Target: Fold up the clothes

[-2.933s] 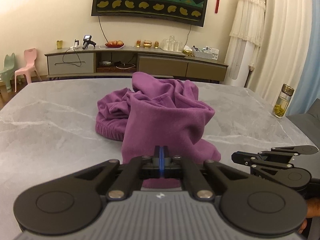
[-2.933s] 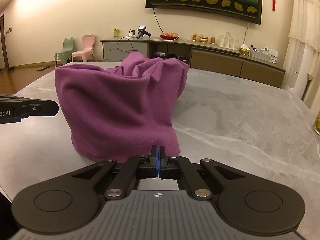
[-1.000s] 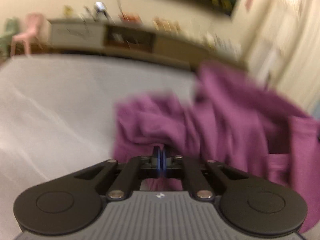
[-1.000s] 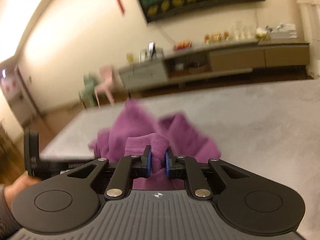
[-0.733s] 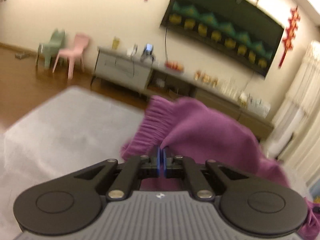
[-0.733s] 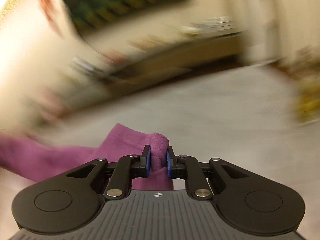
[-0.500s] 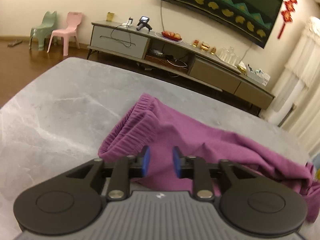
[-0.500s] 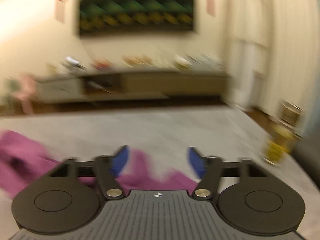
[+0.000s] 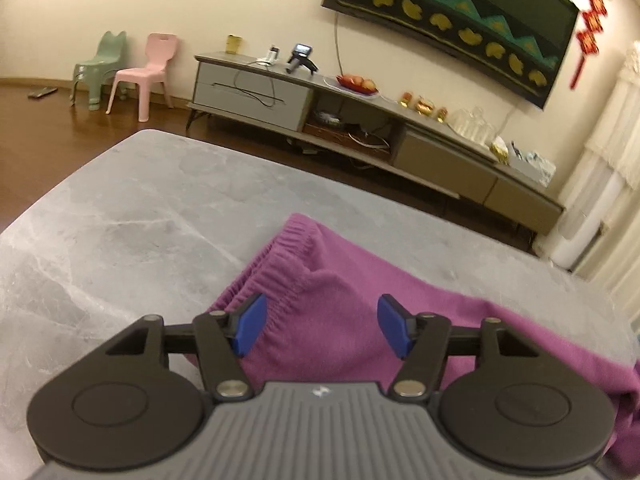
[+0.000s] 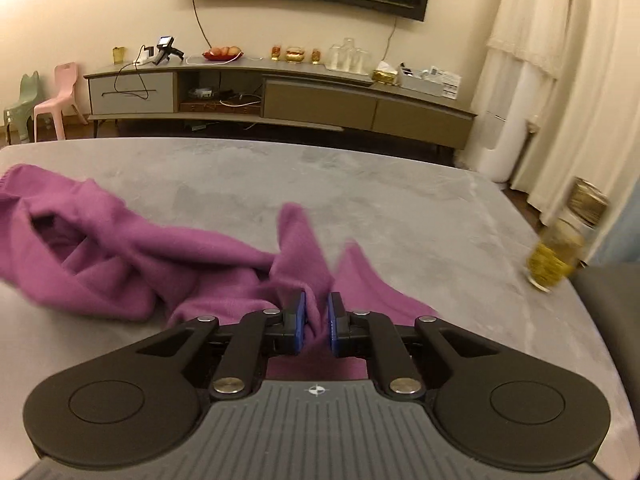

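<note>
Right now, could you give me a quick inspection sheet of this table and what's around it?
Surface: grey marble table, bare apart from the items below.
Job's things: purple garment spread flat, elastic waistband toward the far edge.
Clutter: bottle near the table's right edge, blurred.
Grippers: left gripper opening, clear of the cloth; right gripper closing on a pinched fold.
Cables: wires on the cabinet.
Surroundings: wall screen, two small chairs, curtains.

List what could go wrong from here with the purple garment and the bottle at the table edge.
1. The right tool is closing on a bunched ridge of the purple garment; it may catch several layers and fold crooked.
2. The left tool is opening over the waistband, leaving that end free to slide.
3. A sweep could knock the bottle.
</note>
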A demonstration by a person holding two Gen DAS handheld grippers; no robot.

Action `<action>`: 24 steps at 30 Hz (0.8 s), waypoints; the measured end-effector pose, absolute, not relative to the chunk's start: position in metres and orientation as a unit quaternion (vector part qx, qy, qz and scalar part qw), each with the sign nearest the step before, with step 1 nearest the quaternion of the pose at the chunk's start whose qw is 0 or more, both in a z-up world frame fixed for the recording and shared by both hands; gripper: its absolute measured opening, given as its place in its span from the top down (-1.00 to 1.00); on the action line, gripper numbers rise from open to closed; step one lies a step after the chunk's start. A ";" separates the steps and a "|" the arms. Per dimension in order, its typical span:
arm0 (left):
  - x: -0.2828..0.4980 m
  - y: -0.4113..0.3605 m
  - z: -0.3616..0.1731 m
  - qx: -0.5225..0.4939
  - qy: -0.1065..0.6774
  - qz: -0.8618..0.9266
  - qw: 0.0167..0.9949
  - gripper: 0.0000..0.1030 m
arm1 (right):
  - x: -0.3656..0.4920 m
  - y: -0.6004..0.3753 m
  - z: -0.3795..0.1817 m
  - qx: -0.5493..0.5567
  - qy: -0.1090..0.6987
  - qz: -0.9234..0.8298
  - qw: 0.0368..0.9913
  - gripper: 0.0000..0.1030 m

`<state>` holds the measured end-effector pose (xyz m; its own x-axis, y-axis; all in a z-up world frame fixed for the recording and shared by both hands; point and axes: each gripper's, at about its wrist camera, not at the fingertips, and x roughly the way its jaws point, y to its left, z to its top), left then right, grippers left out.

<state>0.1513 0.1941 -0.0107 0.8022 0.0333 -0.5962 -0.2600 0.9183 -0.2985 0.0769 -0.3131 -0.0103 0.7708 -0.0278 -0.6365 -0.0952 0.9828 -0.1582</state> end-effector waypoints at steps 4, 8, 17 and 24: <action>0.142 0.198 -0.005 -0.214 0.298 0.082 0.927 -0.22 | 0.045 -0.311 -0.021 -0.120 0.377 0.009 0.918 0.77; 0.137 0.199 -0.003 -0.215 0.298 0.085 0.926 -0.31 | 0.047 -0.299 0.004 -0.088 0.341 0.016 0.936 -0.26; 0.164 0.188 -0.022 -0.155 0.327 0.096 0.927 -0.35 | 0.128 -0.297 -0.015 -0.068 0.384 0.059 0.919 0.98; 0.195 0.199 -0.016 -0.104 0.326 0.106 0.933 -0.37 | 0.083 -0.376 0.011 -0.053 0.361 -0.063 0.929 0.97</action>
<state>0.1953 0.1994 -0.0162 0.7645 0.1299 -0.6314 -0.2659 0.9558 -0.1253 0.0825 -0.3762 0.0107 0.7310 -0.1557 -0.6644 0.0786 0.9863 -0.1447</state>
